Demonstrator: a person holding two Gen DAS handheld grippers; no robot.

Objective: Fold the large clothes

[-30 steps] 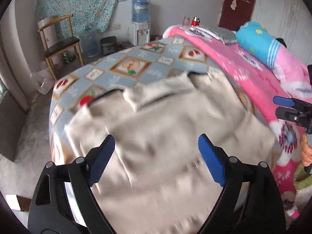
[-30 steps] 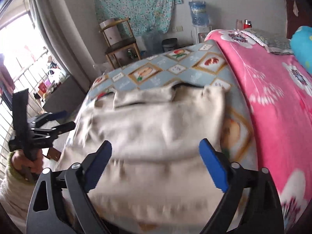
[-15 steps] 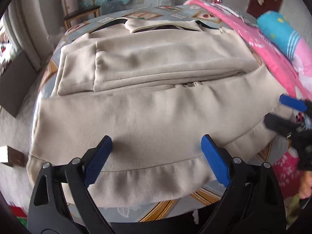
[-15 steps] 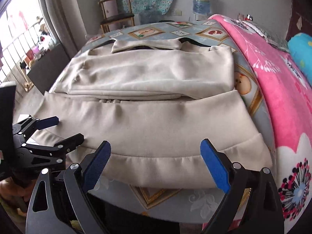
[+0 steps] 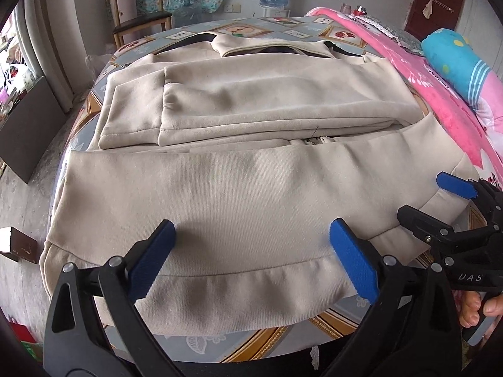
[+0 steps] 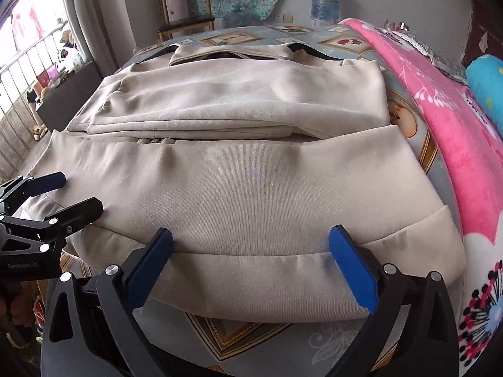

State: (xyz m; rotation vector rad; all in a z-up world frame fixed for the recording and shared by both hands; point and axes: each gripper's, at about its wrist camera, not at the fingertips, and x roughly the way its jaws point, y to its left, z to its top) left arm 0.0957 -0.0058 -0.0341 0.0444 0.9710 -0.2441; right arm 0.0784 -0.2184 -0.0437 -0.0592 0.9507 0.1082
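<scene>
A large beige sweatshirt (image 5: 239, 188) lies flat on the bed, its sleeves folded across the chest and its ribbed hem nearest me. It also shows in the right wrist view (image 6: 251, 182). My left gripper (image 5: 251, 251) is open and empty, hovering just above the hem. My right gripper (image 6: 250, 257) is open and empty above the hem further right. The right gripper also shows in the left wrist view (image 5: 437, 201) at the garment's right edge, jaws apart. The left gripper also shows in the right wrist view (image 6: 67, 193) at the garment's left edge.
The bed has a patterned blue-grey sheet (image 5: 283, 28). A pink floral blanket (image 6: 456, 132) and a blue pillow (image 5: 456, 59) lie along the right. A wooden chair (image 5: 141, 15), a water dispenser (image 6: 325, 0) and a dark cabinet (image 5: 25, 132) stand beyond the bed.
Both grippers have dropped from high over the bed to just above the sweatshirt's hem. The garment now lies still and flat; both grippers stay open.
</scene>
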